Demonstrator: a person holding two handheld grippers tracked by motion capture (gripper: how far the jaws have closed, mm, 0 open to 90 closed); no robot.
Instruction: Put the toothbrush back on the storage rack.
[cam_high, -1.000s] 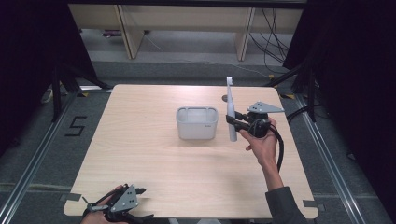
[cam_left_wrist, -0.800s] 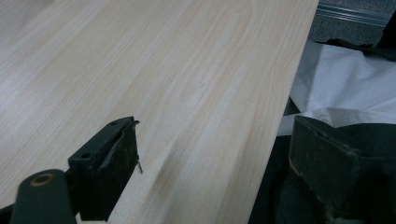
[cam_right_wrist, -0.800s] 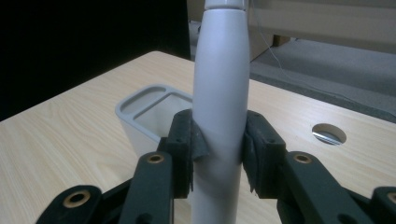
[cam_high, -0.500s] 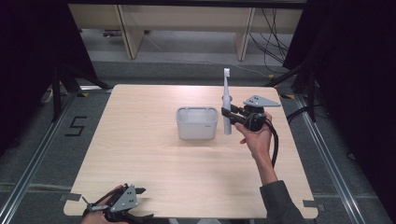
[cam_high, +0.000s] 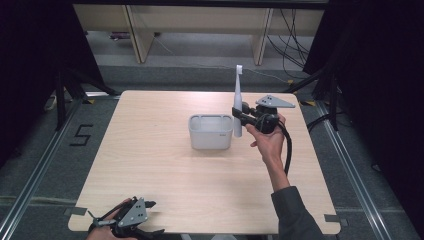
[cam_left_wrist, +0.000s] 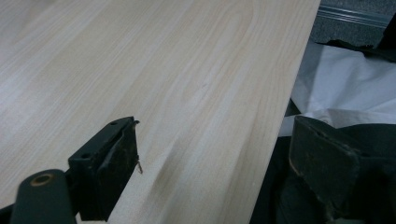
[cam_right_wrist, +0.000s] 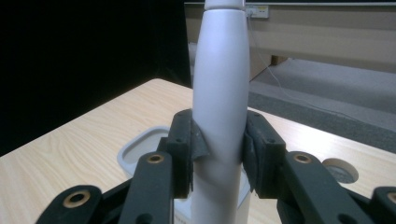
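Observation:
A white electric toothbrush (cam_high: 238, 90) stands upright above the table, just right of a white open-topped container (cam_high: 210, 140). My right gripper (cam_high: 238, 114) is shut on the toothbrush's lower body, held by a hand reaching in from the right. In the right gripper view the two jaws clamp the toothbrush (cam_right_wrist: 219, 84) from both sides, with the container's rim (cam_right_wrist: 140, 144) right behind it. My left gripper (cam_high: 154, 218) rests at the table's near-left edge. In its own view, my left gripper (cam_left_wrist: 217, 128) stands open with nothing but bare wood between the jaws.
The light wooden table (cam_high: 150, 150) has a small round hole (cam_right_wrist: 338, 170) near the right gripper. A white cloth (cam_left_wrist: 336, 79) lies beyond the table edge by the left gripper. Dark curtains flank the table, with shelving and cables behind.
The right gripper has carried the toothbrush leftward and a little up, closer to the container's right side. The left gripper has not moved.

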